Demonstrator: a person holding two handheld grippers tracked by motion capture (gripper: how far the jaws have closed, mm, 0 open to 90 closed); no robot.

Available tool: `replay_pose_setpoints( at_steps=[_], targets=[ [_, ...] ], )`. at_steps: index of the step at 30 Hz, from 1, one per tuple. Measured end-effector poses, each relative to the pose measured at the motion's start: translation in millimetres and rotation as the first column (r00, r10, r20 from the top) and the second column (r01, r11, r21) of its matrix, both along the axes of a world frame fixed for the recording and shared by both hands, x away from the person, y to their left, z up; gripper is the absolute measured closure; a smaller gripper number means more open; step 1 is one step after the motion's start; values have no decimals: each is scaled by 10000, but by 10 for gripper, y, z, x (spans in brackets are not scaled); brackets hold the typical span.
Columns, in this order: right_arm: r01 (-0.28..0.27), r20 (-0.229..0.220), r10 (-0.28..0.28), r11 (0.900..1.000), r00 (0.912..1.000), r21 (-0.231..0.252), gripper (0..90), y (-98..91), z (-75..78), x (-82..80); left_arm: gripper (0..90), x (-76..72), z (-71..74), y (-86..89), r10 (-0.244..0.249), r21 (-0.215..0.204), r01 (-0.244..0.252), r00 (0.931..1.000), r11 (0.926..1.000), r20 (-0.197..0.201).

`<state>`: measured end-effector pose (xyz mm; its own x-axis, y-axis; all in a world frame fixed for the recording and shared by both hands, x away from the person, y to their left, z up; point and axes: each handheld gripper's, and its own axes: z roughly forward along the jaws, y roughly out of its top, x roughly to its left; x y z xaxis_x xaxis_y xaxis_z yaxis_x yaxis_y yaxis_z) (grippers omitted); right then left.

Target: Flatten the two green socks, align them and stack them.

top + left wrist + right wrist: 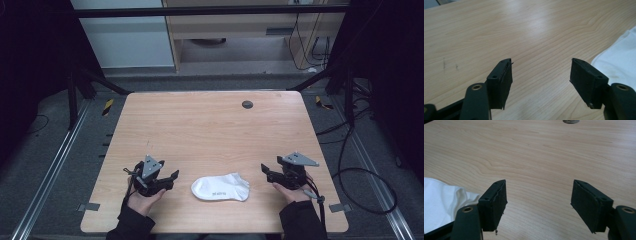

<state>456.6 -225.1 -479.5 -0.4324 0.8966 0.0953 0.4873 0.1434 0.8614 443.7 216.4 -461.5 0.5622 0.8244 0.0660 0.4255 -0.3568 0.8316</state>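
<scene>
A white ankle sock lies flat on the wooden table, near its front edge and midway between the two hands. My left gripper sits to the sock's left, jaws wide apart over bare wood. In the left gripper view the gripper holds nothing, and the sock lies just beyond the right jaw. My right gripper sits to the sock's right, also open. In the right gripper view the gripper is empty, with the sock off to the left of the left jaw.
A small grey round cap is set into the tabletop near the far edge, and the same cap shows at the top of the right gripper view. Black cables lie on the floor to the table's right. Metal frame bars stand at both far corners.
</scene>
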Motion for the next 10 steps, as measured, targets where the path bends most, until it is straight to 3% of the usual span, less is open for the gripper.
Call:
replay_pose_setpoints(
  at_steps=[6,10],
  targets=[
    [149,-222,-152,9998,9996,-134,252,-102,-42,18,307,4,-1,196,292,-137,-293,9996,9995,-61],
    [388,-135,-391,9990,9991,-222,242,-226,-39,14,304,-9,4,318,501,-168,-502,9987,9986,-81]
  ],
)
